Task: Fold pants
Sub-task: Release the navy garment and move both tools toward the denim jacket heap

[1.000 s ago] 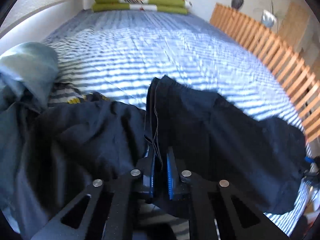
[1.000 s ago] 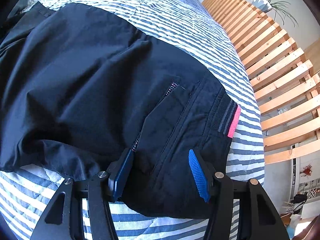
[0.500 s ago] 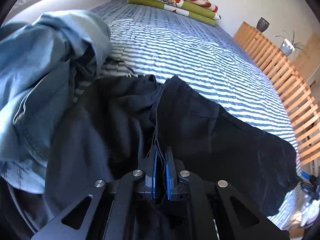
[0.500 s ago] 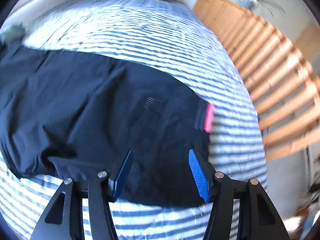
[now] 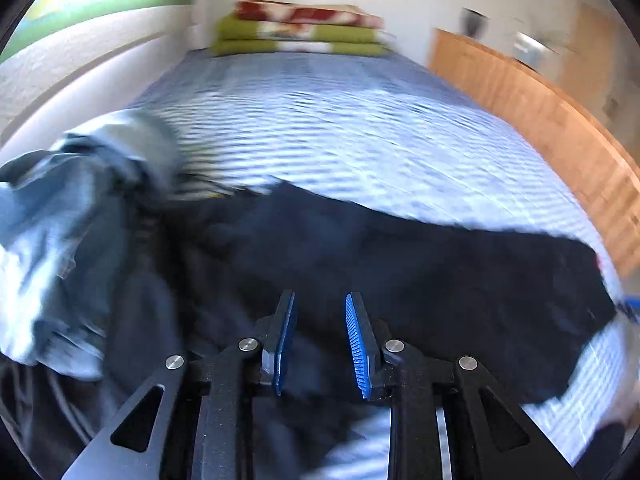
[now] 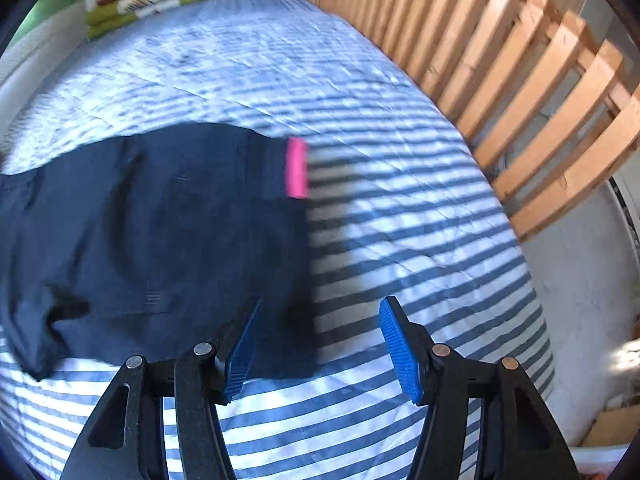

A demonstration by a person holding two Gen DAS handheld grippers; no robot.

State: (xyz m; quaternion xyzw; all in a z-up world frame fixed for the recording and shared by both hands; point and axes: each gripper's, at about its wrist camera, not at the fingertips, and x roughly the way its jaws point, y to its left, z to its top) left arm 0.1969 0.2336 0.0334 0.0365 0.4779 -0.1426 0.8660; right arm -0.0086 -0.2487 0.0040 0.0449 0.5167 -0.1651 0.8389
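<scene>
1. No brand, label text or other writing is reading legibly in either view; both views are showing motion blur.
2. The one label-like mark is a plain pink tab [image 6: 297, 168] sitting at the right-hand edge of the dark pants [image 6: 160, 236], beside a ribbed band; no lettering is showing on it.
3. The pants are lying spread on the blue-and-white striped bed cover [image 6: 400, 216], running across the near part of the bed.
4. The left gripper [image 5: 320, 340] is standing with its blue-padded jaws narrowly parted and holding nothing; dark cloth of the pants [image 5: 400, 264] is lying directly beyond and beneath the fingers. Whether the pads are touching the cloth cannot be told.
5. The right gripper [image 6: 320, 344] is standing wide apart and empty. Its left finger is overlapping the lower right corner of the pants in the view, while its right finger is hanging over bare striped cover. The pink tab is lying up and to the left of the gap.
6. A heap of light blue denim clothing [image 5: 68, 248] is lying to the left of the pants, touching or overlapping them.
7. Folded green and red blankets [image 5: 300, 28] are sitting stacked at the far end of the bed.
8. A wooden slatted frame [image 6: 520, 92] is standing along the bed's right side.
</scene>
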